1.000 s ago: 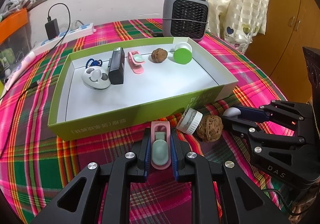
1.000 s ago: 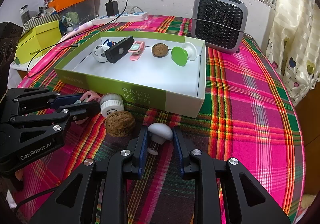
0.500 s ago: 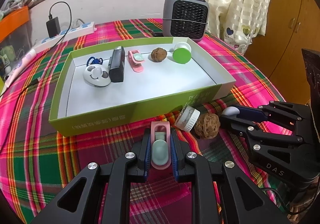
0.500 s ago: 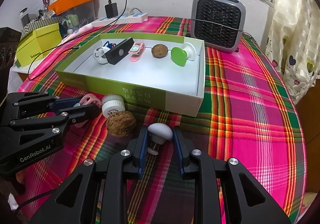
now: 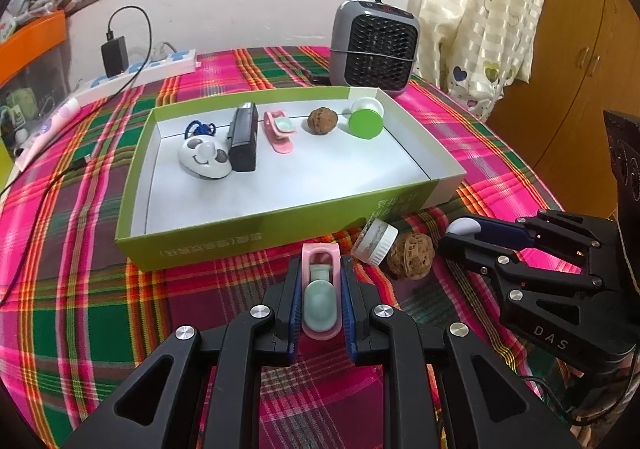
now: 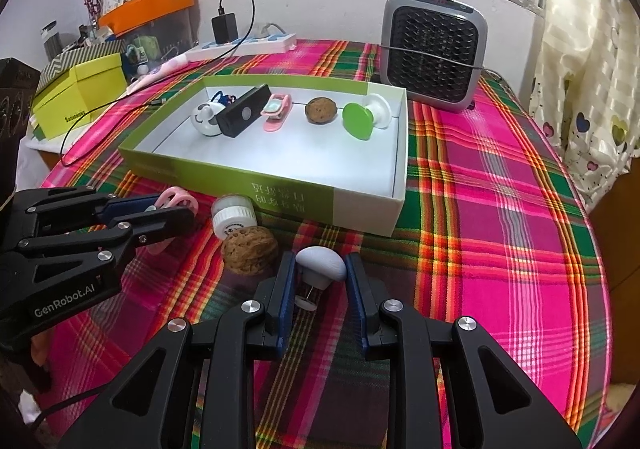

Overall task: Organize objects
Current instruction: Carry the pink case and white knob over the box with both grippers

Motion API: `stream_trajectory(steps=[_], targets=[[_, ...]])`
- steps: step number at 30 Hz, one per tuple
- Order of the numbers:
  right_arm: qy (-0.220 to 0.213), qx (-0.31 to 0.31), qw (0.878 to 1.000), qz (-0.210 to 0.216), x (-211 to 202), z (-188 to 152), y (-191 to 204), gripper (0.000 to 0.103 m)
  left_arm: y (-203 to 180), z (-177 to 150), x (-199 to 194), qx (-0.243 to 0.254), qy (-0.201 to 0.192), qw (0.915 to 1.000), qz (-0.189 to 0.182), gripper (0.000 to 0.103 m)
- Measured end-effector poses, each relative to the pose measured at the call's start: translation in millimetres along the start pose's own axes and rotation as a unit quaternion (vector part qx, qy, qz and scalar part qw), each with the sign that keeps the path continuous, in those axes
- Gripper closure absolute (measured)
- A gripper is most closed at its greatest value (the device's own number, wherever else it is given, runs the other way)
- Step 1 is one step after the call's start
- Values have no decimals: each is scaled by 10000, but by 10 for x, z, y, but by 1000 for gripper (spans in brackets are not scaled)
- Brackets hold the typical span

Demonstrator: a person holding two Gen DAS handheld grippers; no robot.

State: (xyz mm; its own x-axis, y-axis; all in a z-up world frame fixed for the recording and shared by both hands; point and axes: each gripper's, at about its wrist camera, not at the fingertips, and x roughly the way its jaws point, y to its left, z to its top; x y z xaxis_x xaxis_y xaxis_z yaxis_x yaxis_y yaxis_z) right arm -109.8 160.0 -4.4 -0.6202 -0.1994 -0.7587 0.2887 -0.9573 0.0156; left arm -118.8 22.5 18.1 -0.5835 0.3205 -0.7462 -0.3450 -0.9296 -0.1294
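My left gripper [image 5: 320, 269] is shut on a pink clip [image 5: 320, 289] with a pale green pad, just in front of the green box [image 5: 256, 233]. From the right wrist view the same clip [image 6: 176, 197] sticks out of the left gripper [image 6: 188, 211]. My right gripper [image 6: 320, 269] is shut on a white mushroom-shaped knob [image 6: 321, 261] above the plaid cloth; that gripper [image 5: 450, 237] and the knob [image 5: 464, 225] appear at the right of the left wrist view. A walnut [image 5: 411, 255] and a small white jar [image 5: 376, 241] lie between the two grippers.
Along its far wall the box holds a white smiley toy [image 5: 204, 163], a black device [image 5: 243, 137], another pink clip [image 5: 280, 131], a walnut [image 5: 320, 121] and a green-capped piece [image 5: 365, 123]. Behind it stand a grey heater [image 5: 374, 47] and a power strip [image 5: 140, 71].
The left wrist view has drawn back a little, so the box looks slightly smaller. Both grips are unchanged and the right gripper has kept still.
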Motion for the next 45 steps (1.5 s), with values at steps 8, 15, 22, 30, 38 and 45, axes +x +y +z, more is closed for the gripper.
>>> stream_trajectory(steps=[8, 15, 22, 30, 38, 45], targets=[[-117, -10, 9999, 36, -86, 32, 20, 78, -6, 27, -100, 4, -90, 10000, 41, 87], [-244, -50, 9996, 107, -156, 123, 40, 78, 33, 94, -216, -24, -240, 9996, 149, 87], [-370, -104, 9991, 185, -185, 251, 78, 78, 123, 183, -276, -127, -347, 9990, 260, 87], [-433, -107, 9984, 333, -121, 441, 100, 78, 278, 291, -240, -223, -363, 9982, 418, 87], [-449, -202, 9980, 402, 7, 657, 154, 78, 437, 384, -175, -344, -366, 9973, 535, 87], [-369, -267, 9977, 498, 197, 800, 207, 78, 533, 441, -69, -396, -306, 9969, 609, 87]])
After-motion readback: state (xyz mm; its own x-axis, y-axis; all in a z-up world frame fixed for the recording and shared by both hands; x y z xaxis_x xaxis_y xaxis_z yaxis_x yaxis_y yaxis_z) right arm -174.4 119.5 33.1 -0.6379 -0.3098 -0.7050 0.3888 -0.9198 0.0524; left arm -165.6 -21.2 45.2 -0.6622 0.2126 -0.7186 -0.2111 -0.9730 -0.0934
